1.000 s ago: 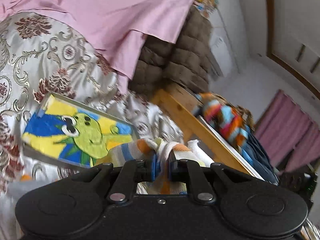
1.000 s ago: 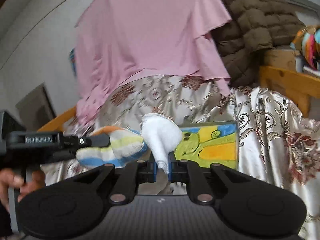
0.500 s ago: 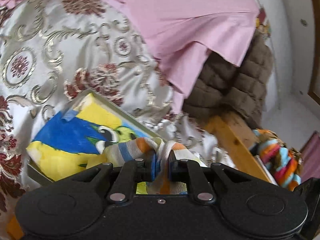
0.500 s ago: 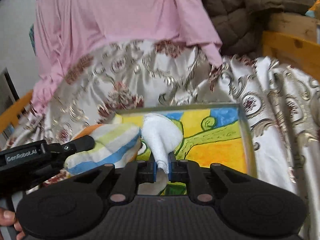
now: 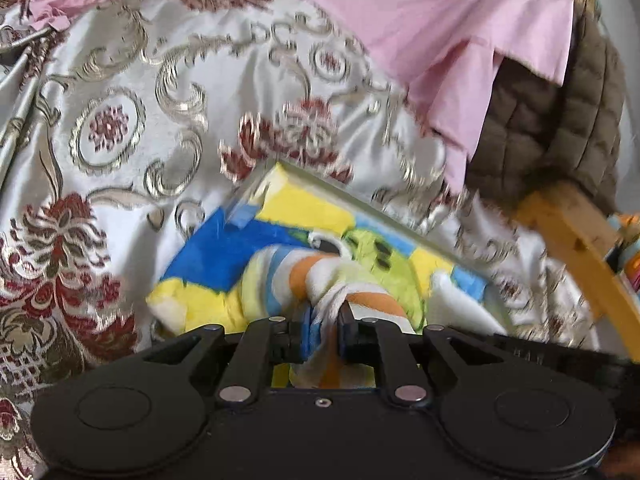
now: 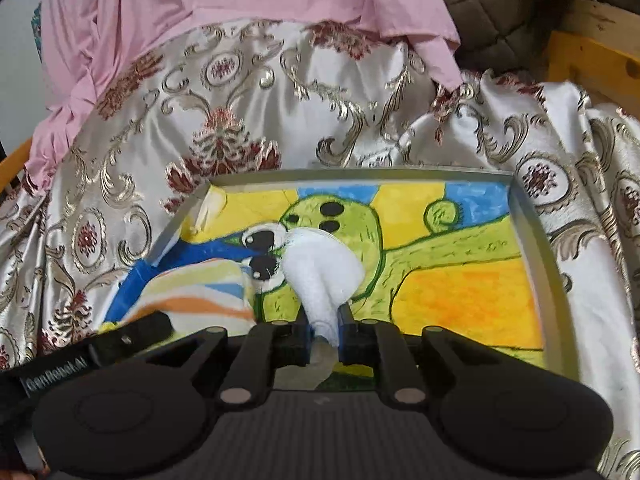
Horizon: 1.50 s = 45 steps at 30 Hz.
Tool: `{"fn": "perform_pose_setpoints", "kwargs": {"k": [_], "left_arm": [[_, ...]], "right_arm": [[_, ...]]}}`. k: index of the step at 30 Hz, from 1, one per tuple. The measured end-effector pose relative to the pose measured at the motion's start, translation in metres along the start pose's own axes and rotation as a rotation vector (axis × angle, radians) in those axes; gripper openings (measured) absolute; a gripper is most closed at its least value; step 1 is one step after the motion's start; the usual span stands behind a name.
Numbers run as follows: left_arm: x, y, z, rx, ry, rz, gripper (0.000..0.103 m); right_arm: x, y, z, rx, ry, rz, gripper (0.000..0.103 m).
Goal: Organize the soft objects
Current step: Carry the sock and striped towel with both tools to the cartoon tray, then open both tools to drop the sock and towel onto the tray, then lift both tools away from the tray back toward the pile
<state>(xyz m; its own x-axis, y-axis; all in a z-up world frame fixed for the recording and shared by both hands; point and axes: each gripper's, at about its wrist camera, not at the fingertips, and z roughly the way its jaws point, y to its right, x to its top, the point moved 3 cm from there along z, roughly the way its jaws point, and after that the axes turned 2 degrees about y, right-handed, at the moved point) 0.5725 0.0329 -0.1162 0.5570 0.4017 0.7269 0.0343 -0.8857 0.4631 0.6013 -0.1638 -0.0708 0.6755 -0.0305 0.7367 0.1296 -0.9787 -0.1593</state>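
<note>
A soft striped cloth (image 5: pixel 280 280) in white, orange, blue and yellow is pinched by my left gripper (image 5: pixel 323 332), which is shut on it. The cloth's white end (image 6: pixel 320 268) is pinched by my right gripper (image 6: pixel 323 332), also shut. Both hold the cloth low over a shallow grey tray (image 6: pixel 532 232) lined with a bright cartoon picture of a green creature (image 6: pixel 440 280). In the right wrist view the striped part (image 6: pixel 192 296) hangs at the left over the tray's corner, with the left gripper's black finger (image 6: pixel 132 332) beside it. The tray (image 5: pixel 348 196) lies on a patterned satin bedspread (image 5: pixel 120 140).
A pink sheet (image 6: pixel 200 0) drapes over the back of the bedspread (image 6: pixel 280 100). A brown quilted jacket (image 5: pixel 552 136) lies at the right by a wooden bed frame (image 5: pixel 576 248), also seen as wooden frame (image 6: pixel 592 60).
Both grippers have come down and forward with the cloth, from well above the bed to just over the picture tray, which now fills much more of both views.
</note>
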Motion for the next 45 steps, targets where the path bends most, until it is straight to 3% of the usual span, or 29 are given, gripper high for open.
{"fn": "perform_pose_setpoints", "kwargs": {"k": [3,12,18,22,28,36,45], "left_arm": [[-0.008,0.002,0.008,0.002,-0.055,0.032,0.015],[-0.009,0.003,0.000,0.002,-0.059,0.048,0.021],[-0.007,0.009,-0.016,0.008,-0.032,0.065,0.041],[-0.001,0.013,-0.035,0.022,0.007,0.067,0.058],[0.008,0.029,-0.075,0.037,0.078,0.104,0.072],[0.019,0.065,-0.151,0.042,0.213,0.163,0.087],[0.001,0.093,-0.241,0.089,0.346,0.225,0.098]], "right_arm": [[-0.004,-0.003,0.005,-0.007,-0.032,-0.008,0.018],[-0.011,0.001,-0.001,-0.010,-0.045,-0.005,0.034],[-0.009,0.005,-0.023,-0.015,-0.010,-0.019,0.059],[-0.005,0.012,-0.050,-0.017,0.036,0.001,0.072],[0.005,0.019,-0.101,-0.013,0.127,0.013,0.088],[0.005,0.014,-0.183,0.010,0.259,-0.025,0.098],[-0.010,0.005,-0.269,0.041,0.370,-0.066,0.100]]}}
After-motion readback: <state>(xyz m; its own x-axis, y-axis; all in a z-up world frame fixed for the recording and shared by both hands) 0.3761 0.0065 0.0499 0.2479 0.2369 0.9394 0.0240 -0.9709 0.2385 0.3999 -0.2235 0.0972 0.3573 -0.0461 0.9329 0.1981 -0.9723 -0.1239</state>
